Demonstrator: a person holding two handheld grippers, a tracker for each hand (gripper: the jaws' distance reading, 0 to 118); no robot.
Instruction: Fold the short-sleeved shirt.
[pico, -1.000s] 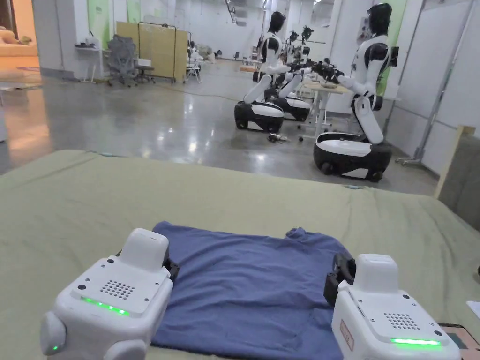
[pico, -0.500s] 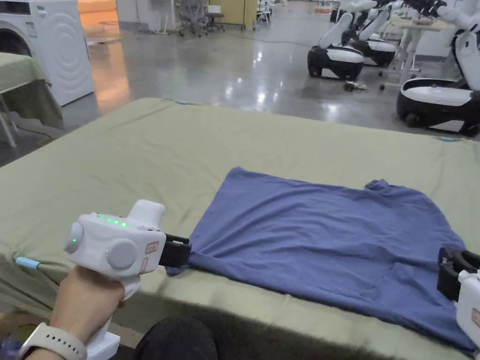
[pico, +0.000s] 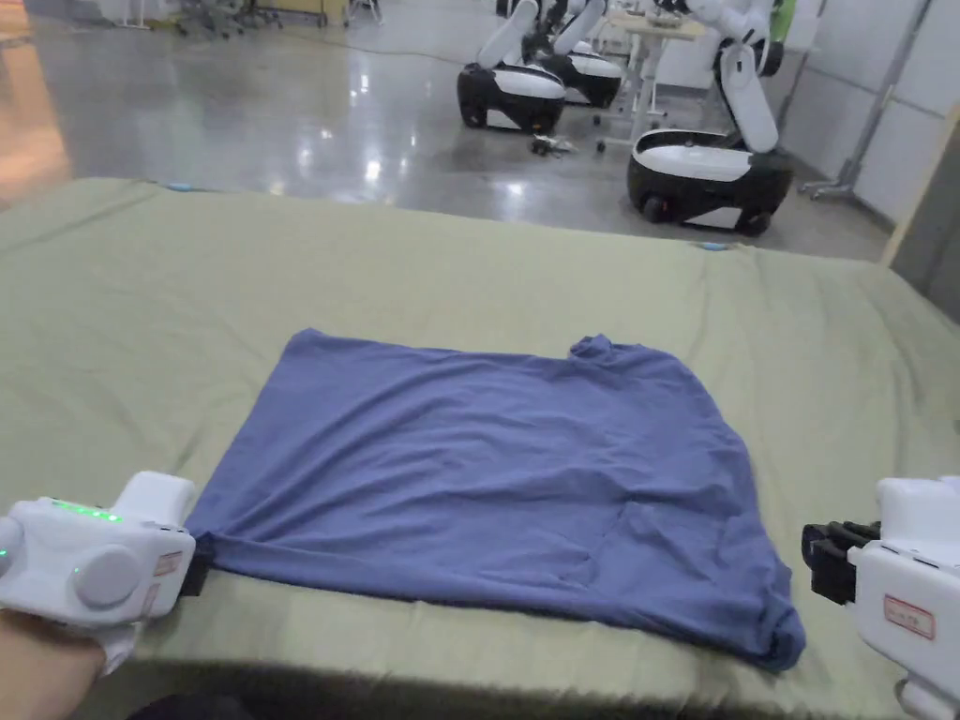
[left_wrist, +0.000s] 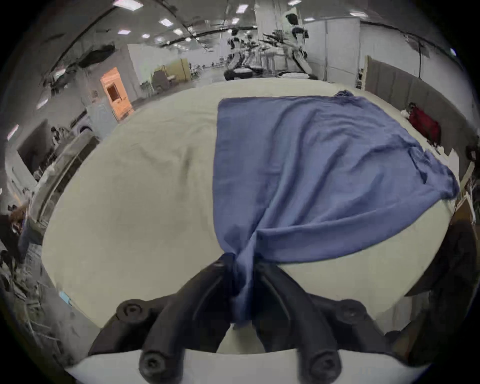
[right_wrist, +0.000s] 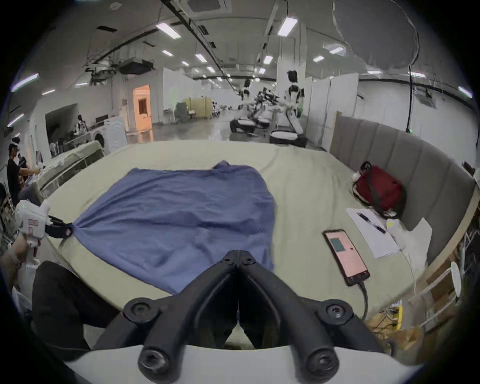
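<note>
A blue short-sleeved shirt (pico: 487, 478) lies spread flat on the green bed cover (pico: 469, 272), collar at the far side. My left gripper (pico: 200, 565) is at the shirt's near-left corner and is shut on it. The cloth bunches between the jaws in the left gripper view (left_wrist: 240, 262) and is drawn into a taut point. My right gripper (pico: 812, 555) hovers just to the right of the shirt's near-right corner (pico: 783, 647), apart from it. Its jaws meet with nothing between them in the right gripper view (right_wrist: 238, 253).
To the right on the bed lie a phone (right_wrist: 346, 256) on a cable, a sheet of paper with a pen (right_wrist: 371, 231) and a red bag (right_wrist: 378, 192) against a grey padded headboard (right_wrist: 405, 161). White wheeled robots (pico: 712, 169) stand on the floor beyond.
Both grippers have dropped from in front of the head camera to the shirt's near edge. The left one now holds the near-left corner; the right one sits off the near-right corner.
</note>
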